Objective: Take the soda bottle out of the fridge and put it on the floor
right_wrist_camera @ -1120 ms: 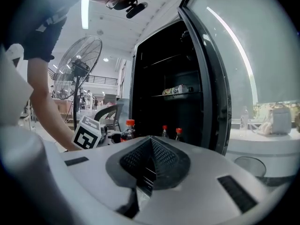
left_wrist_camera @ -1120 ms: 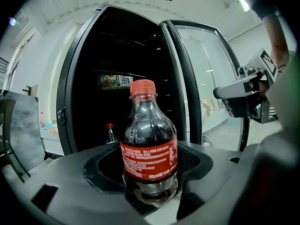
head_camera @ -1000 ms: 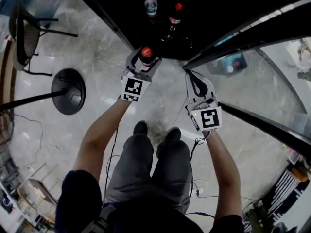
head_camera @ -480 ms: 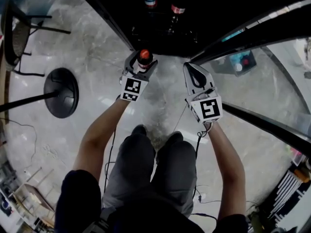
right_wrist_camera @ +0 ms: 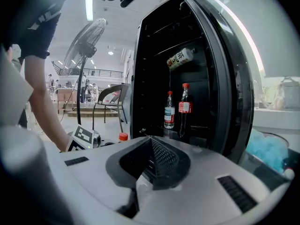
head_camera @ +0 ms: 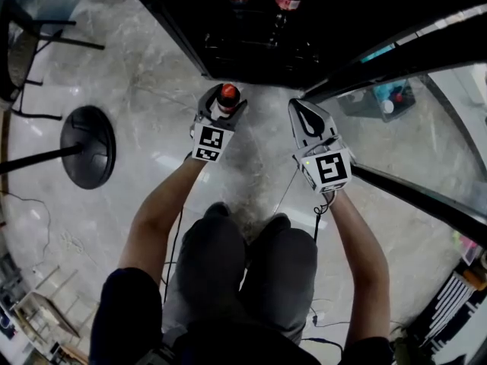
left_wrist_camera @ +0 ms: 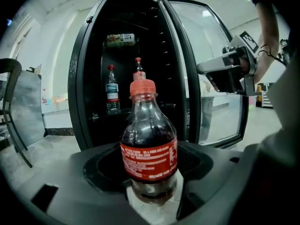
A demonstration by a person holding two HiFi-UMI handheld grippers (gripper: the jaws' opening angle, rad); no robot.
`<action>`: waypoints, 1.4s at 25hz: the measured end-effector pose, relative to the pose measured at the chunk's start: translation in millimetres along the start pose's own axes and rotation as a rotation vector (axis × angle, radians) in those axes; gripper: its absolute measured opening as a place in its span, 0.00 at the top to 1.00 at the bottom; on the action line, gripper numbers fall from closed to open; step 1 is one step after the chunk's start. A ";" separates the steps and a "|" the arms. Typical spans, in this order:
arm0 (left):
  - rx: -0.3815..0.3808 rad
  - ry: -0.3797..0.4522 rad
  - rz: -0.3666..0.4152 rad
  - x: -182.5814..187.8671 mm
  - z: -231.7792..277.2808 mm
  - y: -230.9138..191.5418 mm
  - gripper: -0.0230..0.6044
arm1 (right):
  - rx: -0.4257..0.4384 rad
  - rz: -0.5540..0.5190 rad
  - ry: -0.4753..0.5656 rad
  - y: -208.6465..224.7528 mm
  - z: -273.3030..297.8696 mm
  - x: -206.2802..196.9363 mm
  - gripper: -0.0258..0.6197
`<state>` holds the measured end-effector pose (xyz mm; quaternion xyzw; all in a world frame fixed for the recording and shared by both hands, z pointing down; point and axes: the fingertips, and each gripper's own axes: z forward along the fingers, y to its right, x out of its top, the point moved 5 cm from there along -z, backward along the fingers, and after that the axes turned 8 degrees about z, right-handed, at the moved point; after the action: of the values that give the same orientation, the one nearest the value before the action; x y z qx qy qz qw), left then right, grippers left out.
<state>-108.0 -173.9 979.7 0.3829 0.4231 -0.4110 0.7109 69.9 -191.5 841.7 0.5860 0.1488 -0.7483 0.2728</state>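
Large indoor hall — marble floor (head_camera: 152, 90), glass-door drinks fridge (left_wrist_camera: 79, 93), pedestal fan (right_wrist_camera: 89, 37).

there are four bottles in all. two are dark soda bottles with red caps: the near soda bottle (left_wrist_camera: 149, 144) and the far soda bottle (left_wrist_camera: 138, 73). one is a clear water bottle (left_wrist_camera: 111, 90) with a red cap. one is a lying bottle (left_wrist_camera: 120, 40) with a pale label. there is one fridge (left_wrist_camera: 80, 78) with one glass door (left_wrist_camera: 213, 74). there are two grippers: the left gripper (head_camera: 224, 99) and the right gripper (head_camera: 301, 109). there is one chair (right_wrist_camera: 111, 93) and one fan (right_wrist_camera: 88, 41).
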 end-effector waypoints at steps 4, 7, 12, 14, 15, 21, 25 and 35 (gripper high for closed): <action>0.013 -0.009 -0.013 -24.1 7.5 3.9 0.44 | 0.009 -0.008 0.000 1.1 5.0 -20.2 0.93; 0.019 -0.018 -0.014 -39.6 12.1 5.3 0.44 | 0.009 -0.014 0.002 1.6 11.1 -30.1 0.93; 0.044 -0.027 -0.028 -62.9 20.7 5.2 0.44 | 0.014 -0.022 0.011 4.8 21.3 -39.7 0.93; 0.051 -0.028 -0.036 -70.6 23.9 7.0 0.44 | 0.016 -0.031 0.008 4.4 23.6 -42.6 0.93; 0.053 -0.033 -0.039 -75.0 24.4 6.7 0.44 | 0.019 -0.032 0.010 3.0 25.4 -44.0 0.93; 0.078 -0.049 -0.058 -102.1 33.3 4.8 0.44 | 0.022 -0.009 0.005 -0.3 33.6 -58.9 0.93; 0.093 -0.048 -0.067 -115.3 38.0 6.4 0.44 | 0.033 -0.015 0.003 -3.2 39.9 -66.0 0.93; 0.124 -0.054 -0.091 -134.3 45.9 10.1 0.44 | 0.038 -0.001 0.003 -1.2 44.2 -77.2 0.93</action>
<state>-126.5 -176.1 1120.7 0.3954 0.3947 -0.4782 0.6776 46.7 -196.5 927.5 0.5922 0.1355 -0.7502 0.2610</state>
